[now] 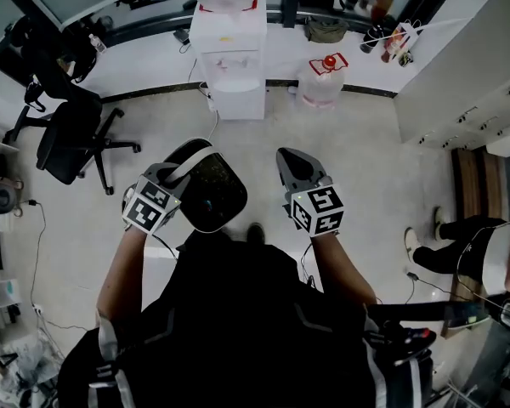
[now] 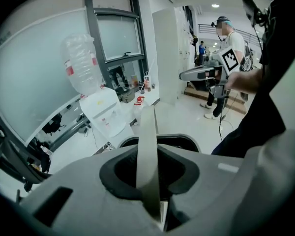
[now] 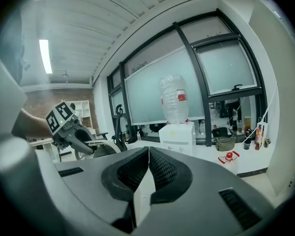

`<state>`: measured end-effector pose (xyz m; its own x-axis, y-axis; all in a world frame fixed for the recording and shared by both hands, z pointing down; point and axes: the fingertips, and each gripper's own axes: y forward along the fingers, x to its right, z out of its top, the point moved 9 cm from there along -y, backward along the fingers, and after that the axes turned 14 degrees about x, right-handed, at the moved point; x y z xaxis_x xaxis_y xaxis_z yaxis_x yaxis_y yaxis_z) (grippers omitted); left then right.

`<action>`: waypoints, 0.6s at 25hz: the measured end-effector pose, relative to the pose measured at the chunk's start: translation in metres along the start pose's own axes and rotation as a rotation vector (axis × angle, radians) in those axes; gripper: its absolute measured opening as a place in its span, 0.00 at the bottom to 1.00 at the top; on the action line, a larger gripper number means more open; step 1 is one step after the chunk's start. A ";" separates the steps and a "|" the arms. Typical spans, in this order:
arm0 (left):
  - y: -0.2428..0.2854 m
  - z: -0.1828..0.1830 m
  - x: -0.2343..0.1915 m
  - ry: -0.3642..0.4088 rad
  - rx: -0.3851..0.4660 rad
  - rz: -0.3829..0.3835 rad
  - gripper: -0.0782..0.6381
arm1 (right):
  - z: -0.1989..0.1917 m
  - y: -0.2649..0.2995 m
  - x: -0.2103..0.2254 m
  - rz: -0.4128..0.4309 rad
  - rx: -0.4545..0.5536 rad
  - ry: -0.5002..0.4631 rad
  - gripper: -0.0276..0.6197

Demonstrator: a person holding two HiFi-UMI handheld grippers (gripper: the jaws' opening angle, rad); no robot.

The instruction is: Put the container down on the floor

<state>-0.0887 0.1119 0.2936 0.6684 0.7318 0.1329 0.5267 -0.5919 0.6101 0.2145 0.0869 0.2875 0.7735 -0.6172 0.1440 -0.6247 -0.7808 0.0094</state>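
The container (image 1: 214, 195) is a black bin with a white rim, hanging above the floor in front of me. A pale flat handle (image 2: 148, 141) arches over its dark mouth. My left gripper (image 1: 180, 173) is shut on that handle, which runs up between its jaws in the left gripper view. My right gripper (image 1: 291, 158) is level with it to the right, apart from the bin. In the right gripper view its jaws (image 3: 148, 152) are shut with nothing between them. The left gripper (image 3: 69, 128) and the bin's rim (image 3: 99, 150) show at that view's left.
A white water dispenser (image 1: 229, 53) stands against the far wall, with a water jug (image 1: 321, 82) on the floor beside it. A black office chair (image 1: 72, 143) is at the left. Another person's legs (image 1: 459, 246) and white cabinets (image 1: 467, 66) are at the right.
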 end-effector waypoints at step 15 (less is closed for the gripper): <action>0.040 -0.004 -0.090 0.002 0.073 -0.065 0.22 | 0.008 0.096 -0.001 -0.043 -0.045 -0.051 0.06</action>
<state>-0.1294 0.0235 0.3089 0.6303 0.7703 0.0964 0.6059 -0.5658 0.5592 0.1549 0.0118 0.2804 0.8037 -0.5879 0.0922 -0.5938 -0.8024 0.0594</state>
